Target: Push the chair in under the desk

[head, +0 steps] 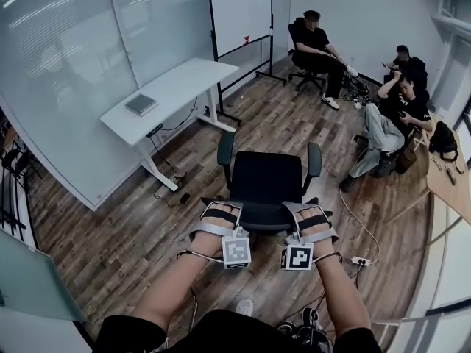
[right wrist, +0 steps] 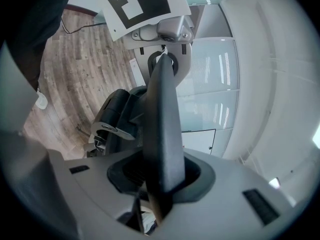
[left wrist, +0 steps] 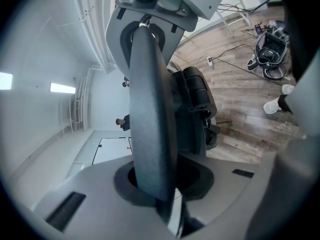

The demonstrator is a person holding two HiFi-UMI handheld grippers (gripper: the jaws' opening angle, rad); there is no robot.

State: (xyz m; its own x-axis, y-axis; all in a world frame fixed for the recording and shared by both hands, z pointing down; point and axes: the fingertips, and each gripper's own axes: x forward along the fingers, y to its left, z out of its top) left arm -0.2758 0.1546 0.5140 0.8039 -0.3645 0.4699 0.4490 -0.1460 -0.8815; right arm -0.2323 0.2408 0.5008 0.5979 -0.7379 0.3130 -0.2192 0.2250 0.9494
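Observation:
A black office chair point(head: 266, 179) stands on the wooden floor, its seat facing the white desk point(head: 184, 83) at the upper left, well apart from it. My left gripper point(head: 221, 215) is shut on the left part of the chair's backrest top edge. My right gripper point(head: 313, 219) is shut on the right part of the same edge. In the left gripper view the backrest edge point(left wrist: 150, 109) runs up between the jaws of the left gripper point(left wrist: 155, 184). In the right gripper view the backrest edge point(right wrist: 162, 119) passes through the right gripper point(right wrist: 160, 179) likewise.
A grey book point(head: 141, 104) lies on the desk. A whiteboard point(head: 239, 13) stands behind the desk. A person sits on a chair point(head: 316, 46) at the back, and two more people point(head: 394, 109) sit at the right. A power strip point(head: 359, 260) and cables lie on the floor at the right.

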